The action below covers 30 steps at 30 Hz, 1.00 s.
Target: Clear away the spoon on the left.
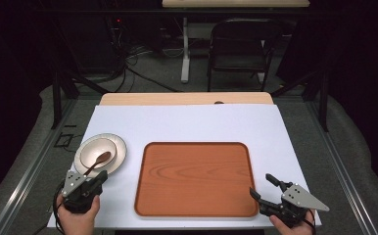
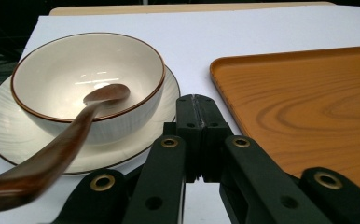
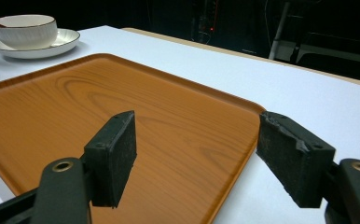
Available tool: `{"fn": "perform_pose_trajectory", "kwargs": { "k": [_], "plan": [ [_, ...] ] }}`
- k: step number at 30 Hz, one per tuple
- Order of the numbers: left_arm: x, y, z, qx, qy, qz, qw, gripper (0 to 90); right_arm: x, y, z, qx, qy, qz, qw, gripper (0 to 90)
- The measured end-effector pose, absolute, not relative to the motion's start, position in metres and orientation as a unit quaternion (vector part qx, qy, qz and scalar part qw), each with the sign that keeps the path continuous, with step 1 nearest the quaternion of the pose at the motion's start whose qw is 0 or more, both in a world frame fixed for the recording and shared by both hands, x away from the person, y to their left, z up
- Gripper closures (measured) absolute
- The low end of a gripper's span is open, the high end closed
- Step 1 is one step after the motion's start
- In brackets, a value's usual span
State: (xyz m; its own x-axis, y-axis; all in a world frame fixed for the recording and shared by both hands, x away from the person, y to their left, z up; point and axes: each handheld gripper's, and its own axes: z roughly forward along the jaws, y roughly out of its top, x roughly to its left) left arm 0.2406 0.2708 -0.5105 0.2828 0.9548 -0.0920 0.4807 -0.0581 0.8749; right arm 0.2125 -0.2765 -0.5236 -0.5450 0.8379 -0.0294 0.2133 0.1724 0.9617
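Wooden tray (image 1: 196, 178) flat on white bench (image 1: 187, 122), near front edge; landmark for rest. Cream bowl (image 1: 98, 152) left of tray, sitting on matching plate (image 1: 120, 148); brown wooden spoon (image 1: 98, 161) rests in bowl, handle leaning over rim toward front. Left hand-held gripper (image 1: 100, 177) just left of tray's front-left corner, in front of plate; jaws pressed together, holding nothing. Right hand-held gripper (image 1: 261, 185) at tray's front-right corner; jaws spread wide, empty, tray corner between them.
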Motion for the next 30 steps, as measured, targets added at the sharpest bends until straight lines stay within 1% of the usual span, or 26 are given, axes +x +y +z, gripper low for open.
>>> {"fn": "perform_pose_trajectory", "kwargs": {
  "k": [4,8,13,30],
  "plan": [
    [0.241,0.273,-0.511,0.67,0.538,0.275,0.432,89.1,0.212,-0.277,-0.524,0.373,0.705,0.525,0.298,28.0],
    [0.24,0.275,-0.509,0.672,0.543,0.299,0.404,89.0,0.212,-0.277,-0.523,0.374,0.705,0.525,0.297,28.0],
    [0.24,0.279,-0.51,0.666,0.556,0.29,0.404,89.1,0.212,-0.277,-0.523,0.374,0.704,0.525,0.298,28.0],
    [0.241,0.292,-0.511,0.651,0.574,0.304,0.394,88.9,0.212,-0.278,-0.523,0.372,0.704,0.525,0.3,28.1]
  ]
}}
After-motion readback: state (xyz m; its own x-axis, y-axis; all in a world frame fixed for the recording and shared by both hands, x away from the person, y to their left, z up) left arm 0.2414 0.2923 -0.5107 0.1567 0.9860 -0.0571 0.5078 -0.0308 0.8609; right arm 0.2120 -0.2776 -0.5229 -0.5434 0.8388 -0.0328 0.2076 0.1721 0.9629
